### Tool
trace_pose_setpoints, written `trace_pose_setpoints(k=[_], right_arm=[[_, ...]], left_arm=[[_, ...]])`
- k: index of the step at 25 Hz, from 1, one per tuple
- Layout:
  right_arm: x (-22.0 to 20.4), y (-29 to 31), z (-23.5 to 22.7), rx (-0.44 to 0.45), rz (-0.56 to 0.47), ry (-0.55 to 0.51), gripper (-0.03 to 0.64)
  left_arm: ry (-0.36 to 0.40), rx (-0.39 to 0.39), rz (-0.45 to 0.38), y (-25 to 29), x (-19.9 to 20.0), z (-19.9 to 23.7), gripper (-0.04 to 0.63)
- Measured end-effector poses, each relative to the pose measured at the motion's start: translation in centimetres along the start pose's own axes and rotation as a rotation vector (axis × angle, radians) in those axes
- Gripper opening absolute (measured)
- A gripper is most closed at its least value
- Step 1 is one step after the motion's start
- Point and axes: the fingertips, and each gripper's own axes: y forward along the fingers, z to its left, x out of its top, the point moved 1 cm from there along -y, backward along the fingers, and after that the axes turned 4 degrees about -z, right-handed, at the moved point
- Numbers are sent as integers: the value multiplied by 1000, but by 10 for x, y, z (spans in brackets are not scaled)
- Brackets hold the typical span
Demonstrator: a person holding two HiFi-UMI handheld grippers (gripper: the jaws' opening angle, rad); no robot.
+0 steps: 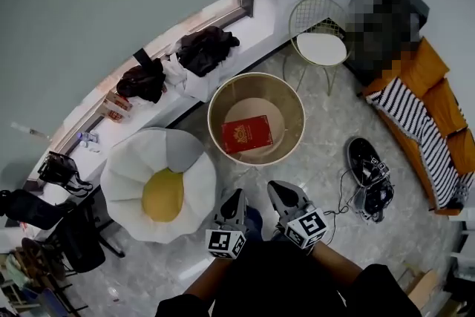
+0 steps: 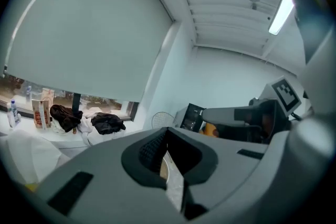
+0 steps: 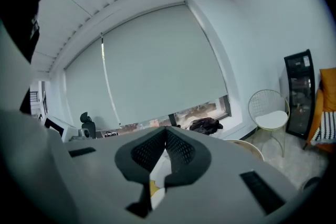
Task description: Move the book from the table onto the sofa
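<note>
The orange sofa [image 1: 429, 64], with a striped throw [image 1: 414, 121] draped over it, runs along the wall far off to the right of both grippers and well apart from them. A white and yellow egg-shaped cushion seat [image 1: 159, 185] sits on the floor just to the left of the left gripper [image 1: 236, 198]. Straight ahead of both grippers stands the round, gold-rimmed table [image 1: 256, 106], and beyond it to the right a wire chair [image 1: 320, 44]. The red book [image 1: 246, 134] lies flat on the table, near the tips of both grippers but touched by neither. A pair of black shoes [image 1: 371, 176] lies on the floor to the right of the right gripper [image 1: 280, 191]. Both grippers are held side by side close to the person's body, each with its jaws closed together and nothing between them. The task looks not yet begun: the book has yet to be gripped, lifted, carried rightward and set on the sofa.
</note>
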Motion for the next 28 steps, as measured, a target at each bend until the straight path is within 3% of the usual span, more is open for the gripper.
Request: trace_pose_setpoints(k=[6, 13, 17, 22, 25, 28], right_arm=[[-6, 56, -11, -52, 53, -13, 15], [-18, 84, -52, -122, 111, -53, 15], [-26, 99, -82, -131, 138, -22, 15], [-21, 132, -119, -82, 120, -27, 15], [-49, 149, -154, -75, 164, 10, 15], [-80, 168, -191, -84, 207, 53, 15]], left_arm=[[-75, -22, 91, 26, -8, 50, 5], [-137, 32, 169, 56, -41, 89, 5], [-100, 51, 171, 82, -44, 98, 5], [-94, 117, 175, 126, -54, 131, 5], [-45, 175, 213, 146, -70, 154, 5], [-50, 211, 238, 169, -93, 176, 5]])
